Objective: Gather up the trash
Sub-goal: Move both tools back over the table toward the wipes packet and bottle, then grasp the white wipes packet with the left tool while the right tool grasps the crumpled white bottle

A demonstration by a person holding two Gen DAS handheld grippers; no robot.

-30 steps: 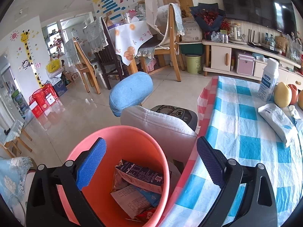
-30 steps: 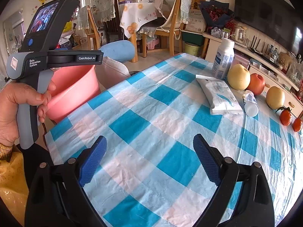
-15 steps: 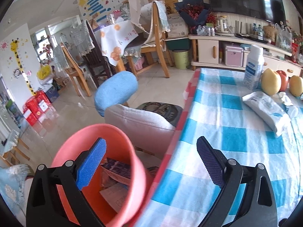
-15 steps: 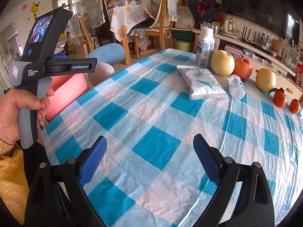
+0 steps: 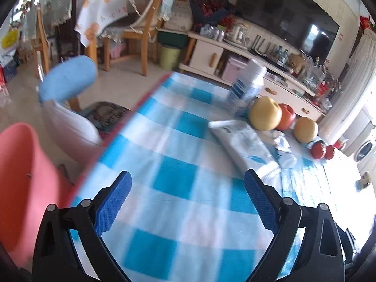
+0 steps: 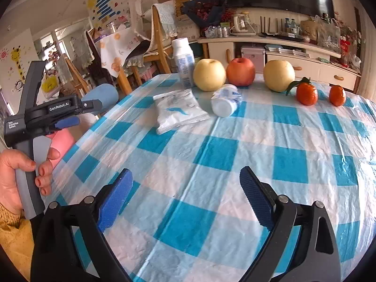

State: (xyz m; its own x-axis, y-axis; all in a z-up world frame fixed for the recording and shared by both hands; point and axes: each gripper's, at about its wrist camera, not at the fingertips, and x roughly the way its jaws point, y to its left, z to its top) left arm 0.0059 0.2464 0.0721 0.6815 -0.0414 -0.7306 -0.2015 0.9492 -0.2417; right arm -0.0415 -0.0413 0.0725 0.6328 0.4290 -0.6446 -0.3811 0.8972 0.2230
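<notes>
A flat white wrapper lies on the blue-checked tablecloth. Beside it lies a crumpled small white bottle, and a taller white bottle stands behind. The pink bucket sits below the table's left edge. My left gripper is open over the cloth, a little short of the wrapper, with nothing in it. My right gripper hangs open over the near cloth. The left gripper shows at the right wrist view's left, held by a hand.
Two yellow pears, a red apple and two tangerines line the far side of the table. A chair with a blue back stands by the bucket. Wooden chairs and a low cabinet are behind.
My left gripper swung right, from above the bucket to over the tablecloth facing the wrapper. The right gripper turned right too, bringing the fruit row into fuller view. Both stayed open.
</notes>
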